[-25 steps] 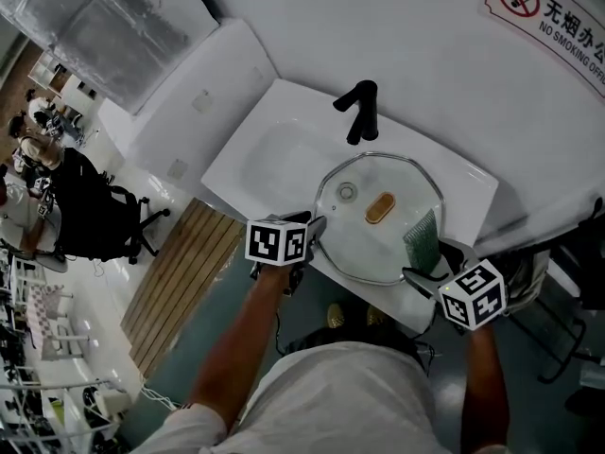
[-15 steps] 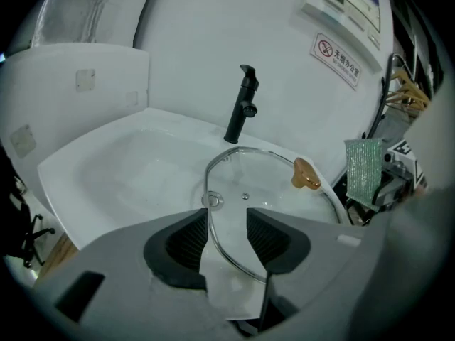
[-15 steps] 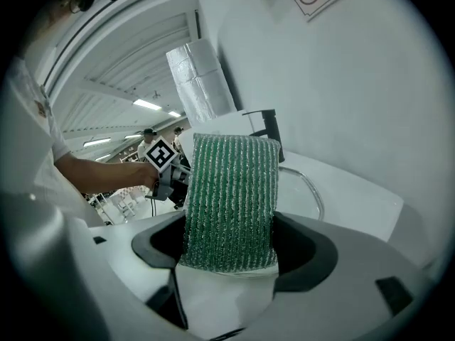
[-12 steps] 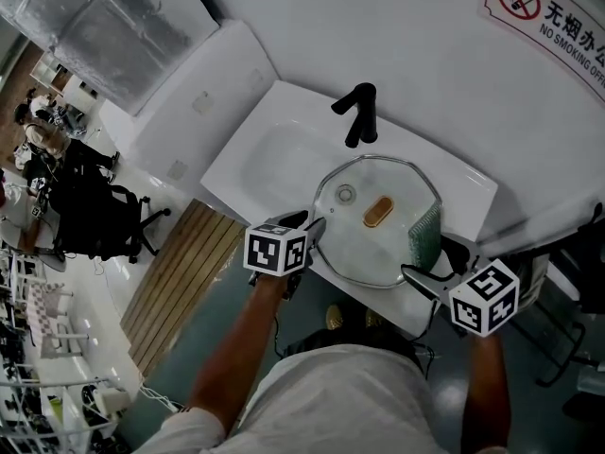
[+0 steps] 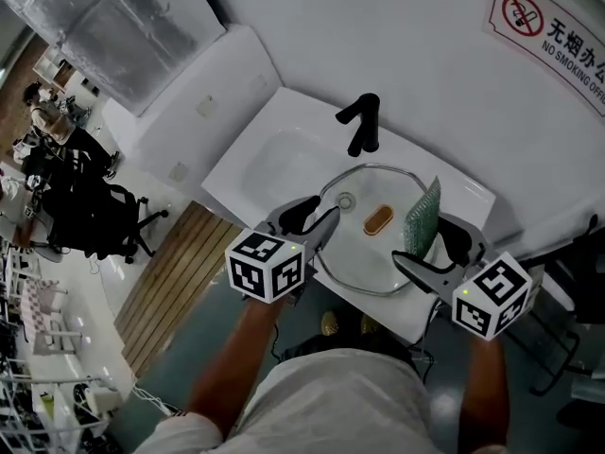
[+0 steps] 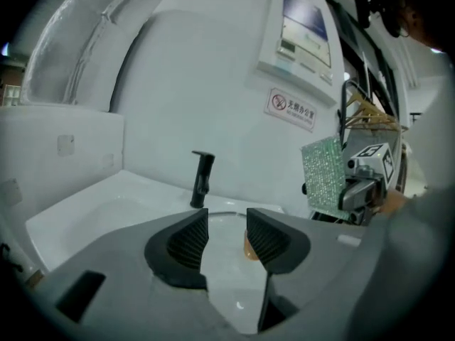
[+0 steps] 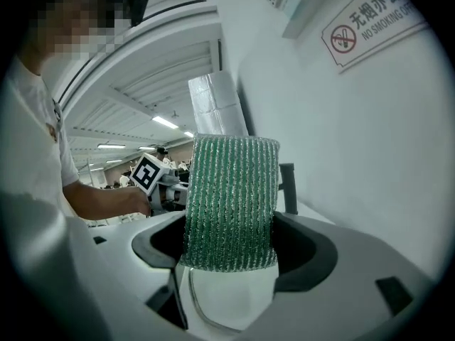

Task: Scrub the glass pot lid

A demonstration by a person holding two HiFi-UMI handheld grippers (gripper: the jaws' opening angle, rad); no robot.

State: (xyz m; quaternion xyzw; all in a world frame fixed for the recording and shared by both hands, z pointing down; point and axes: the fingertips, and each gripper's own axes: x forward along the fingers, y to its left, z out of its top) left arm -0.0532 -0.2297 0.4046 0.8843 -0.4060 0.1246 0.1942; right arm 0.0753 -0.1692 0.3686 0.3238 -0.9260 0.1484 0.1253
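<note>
Clamping the scrub pad (image 7: 229, 199) upright in right tongs (image 5: 425, 251) for scrubbing, we hover left tongs (image 6: 226, 233), just opened and empty, over the glass lid (image 5: 355, 251) rim.

The no-smoking sign (image 5: 558, 26) runs off the head view's right edge. The glass pot lid (image 5: 359, 253) loses its near rim behind the left claw (image 5: 317, 218) and the right claw (image 5: 430, 249). In the right gripper view the green scouring pad (image 7: 229, 201) hides part of the black faucet (image 7: 288, 187). In the left gripper view the lid's amber knob (image 6: 246, 247) is half hidden behind a jaw.
</note>
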